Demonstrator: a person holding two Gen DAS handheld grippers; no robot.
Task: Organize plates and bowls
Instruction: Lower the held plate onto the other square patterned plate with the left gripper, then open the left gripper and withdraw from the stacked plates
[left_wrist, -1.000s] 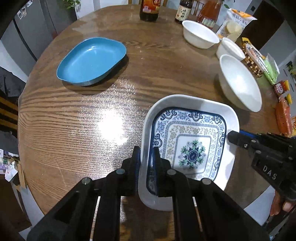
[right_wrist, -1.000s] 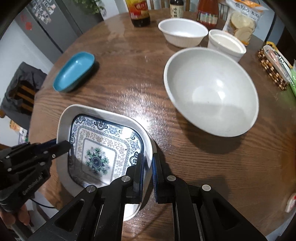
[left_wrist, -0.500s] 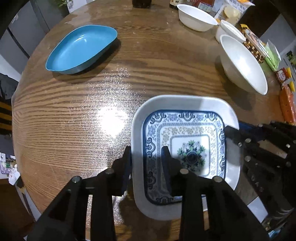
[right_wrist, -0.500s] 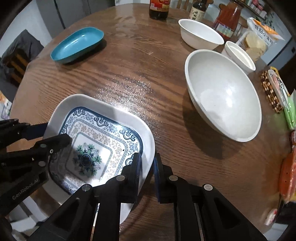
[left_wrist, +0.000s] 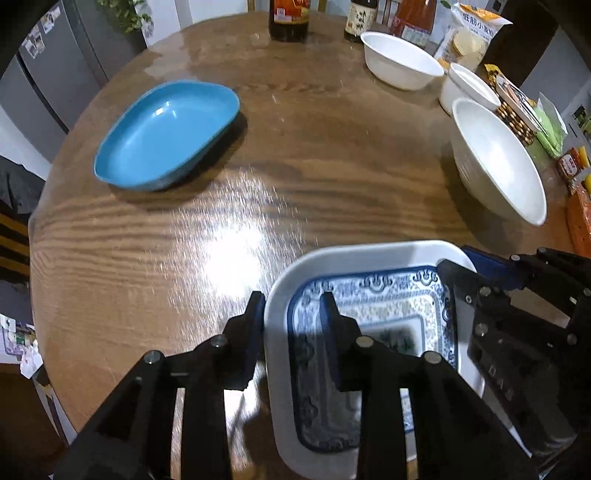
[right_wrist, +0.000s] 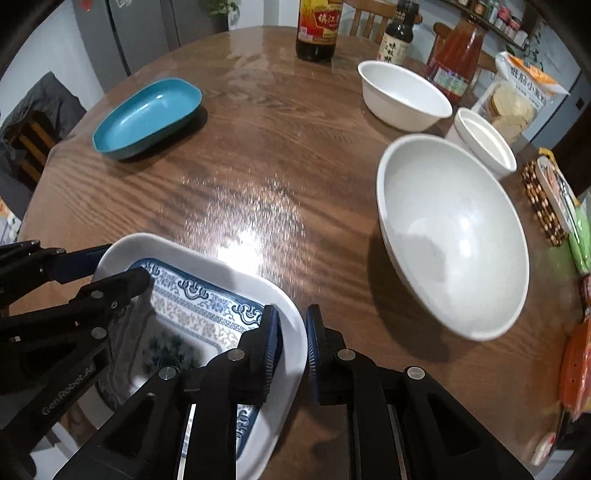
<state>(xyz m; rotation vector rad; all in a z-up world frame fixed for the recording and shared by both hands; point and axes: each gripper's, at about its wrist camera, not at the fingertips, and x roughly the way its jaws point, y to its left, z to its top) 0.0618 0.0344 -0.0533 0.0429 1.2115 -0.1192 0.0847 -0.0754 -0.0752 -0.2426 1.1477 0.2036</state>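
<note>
Two grippers straddle opposite rims of the blue-patterned square plate (left_wrist: 373, 302) at the near edge of the round wooden table (left_wrist: 295, 155). The left gripper (left_wrist: 291, 317) has just loosened, its jaws spread clear of the rim between them; the right gripper (right_wrist: 293, 332) stands narrow, seemingly pinching its rim. A teal dish (right_wrist: 147, 118) sits well apart.

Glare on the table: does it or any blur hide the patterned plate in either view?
Left wrist view: glare lies on bare table beside the patterned plate; its centre is shadowed and smeared. Right wrist view: glare just past the plate's rim; pattern sharper, edges bend.
</note>
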